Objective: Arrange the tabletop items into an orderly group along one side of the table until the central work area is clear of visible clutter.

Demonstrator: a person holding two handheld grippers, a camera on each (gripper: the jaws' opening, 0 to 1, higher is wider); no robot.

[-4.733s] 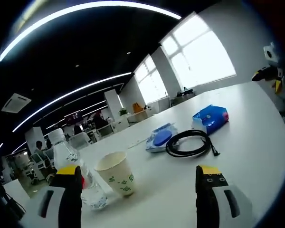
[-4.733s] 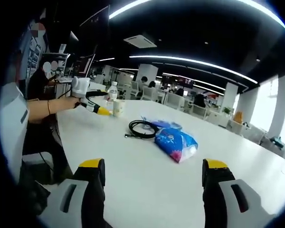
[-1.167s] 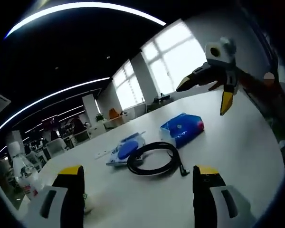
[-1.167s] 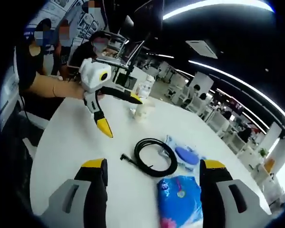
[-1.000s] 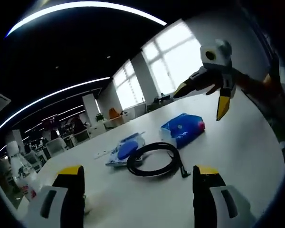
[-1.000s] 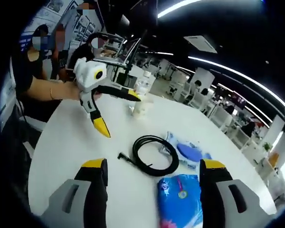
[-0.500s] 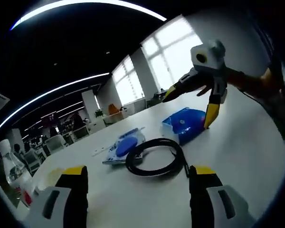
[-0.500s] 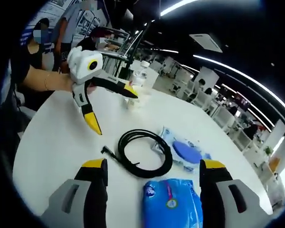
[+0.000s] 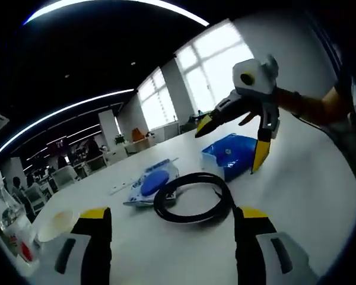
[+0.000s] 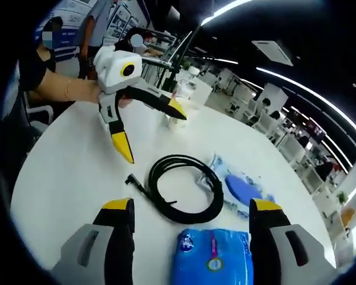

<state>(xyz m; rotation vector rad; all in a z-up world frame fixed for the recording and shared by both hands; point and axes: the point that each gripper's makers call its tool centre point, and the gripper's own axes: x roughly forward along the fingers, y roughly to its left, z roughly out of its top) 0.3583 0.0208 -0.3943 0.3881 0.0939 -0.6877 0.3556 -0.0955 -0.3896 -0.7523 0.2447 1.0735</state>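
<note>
Table (image 10: 65, 178): white, round-edged, in an open office.
Cable (image 10: 181, 187): black, coiled in a loop, flat on the table's middle; plug end trailing toward the near edge in the right gripper view. Also in the left gripper view (image 9: 193, 199), just ahead of the jaws.
Blue pack (image 10: 210, 261): just beside the coil, between the right jaws; in the left gripper view (image 9: 231, 154) just beyond the coil.
Clear pouch (image 10: 240, 190): holds a blue disc, touching the coil's far side.
Paper cup (image 9: 54, 222): upright, near the table's edge, next to the bottle.
Bottle (image 9: 9, 222): clear, upright, just beside the cup.
Left gripper (image 10: 148, 130): held in a hand, jaws spread wide, yellow tips above the table near the coil, gripping nothing.
Right gripper (image 9: 228, 139): jaws spread wide over the blue pack, gripping nothing.
</note>
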